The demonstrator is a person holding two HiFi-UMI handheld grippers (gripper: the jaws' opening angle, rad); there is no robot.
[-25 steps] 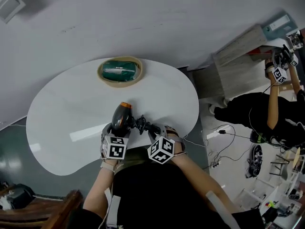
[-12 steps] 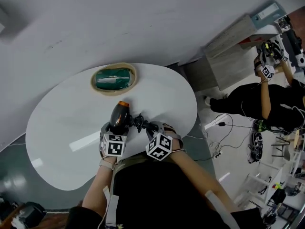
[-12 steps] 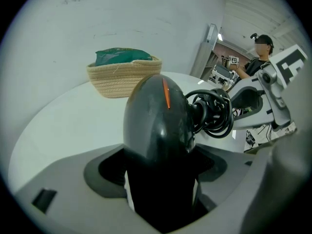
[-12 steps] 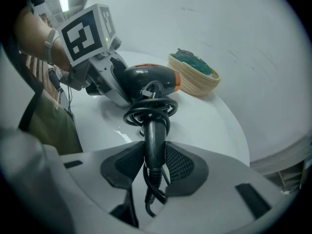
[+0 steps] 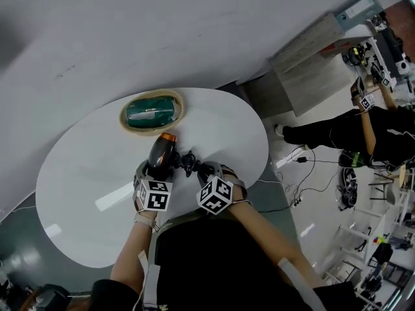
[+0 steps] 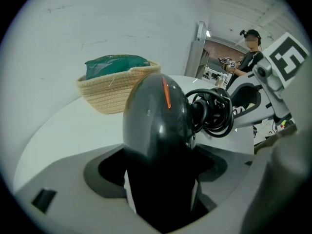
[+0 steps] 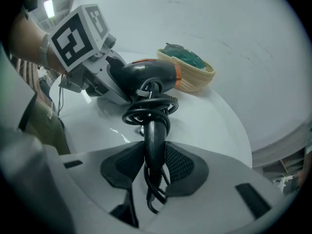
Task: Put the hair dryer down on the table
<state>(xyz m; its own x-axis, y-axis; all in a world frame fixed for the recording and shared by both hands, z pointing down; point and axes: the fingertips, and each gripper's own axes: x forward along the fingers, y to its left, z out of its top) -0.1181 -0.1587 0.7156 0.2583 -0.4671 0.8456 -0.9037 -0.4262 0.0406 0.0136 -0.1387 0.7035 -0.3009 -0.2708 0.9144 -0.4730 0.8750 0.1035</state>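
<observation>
Left gripper (image 6: pixel 161 179) pinched the hair dryer (image 5: pixel 162 153) body, right gripper (image 7: pixel 151 165) its handle and cord (image 7: pixel 148 108); the cord could have snagged those fingers (image 7: pixel 184 164) at release onto the desk (image 5: pixel 84 193).

Left gripper (image 5: pixel 157 168), right gripper (image 5: pixel 204 172) side by side, pitched steeply down, jaws of both clamped.

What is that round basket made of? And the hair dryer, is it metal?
The basket looks like coiled rope or straw: tan, matte, with ridged rows. The hair dryer is probably plastic, not metal: dark grey, smooth, glossy, with soft highlights and orange trim.
</observation>
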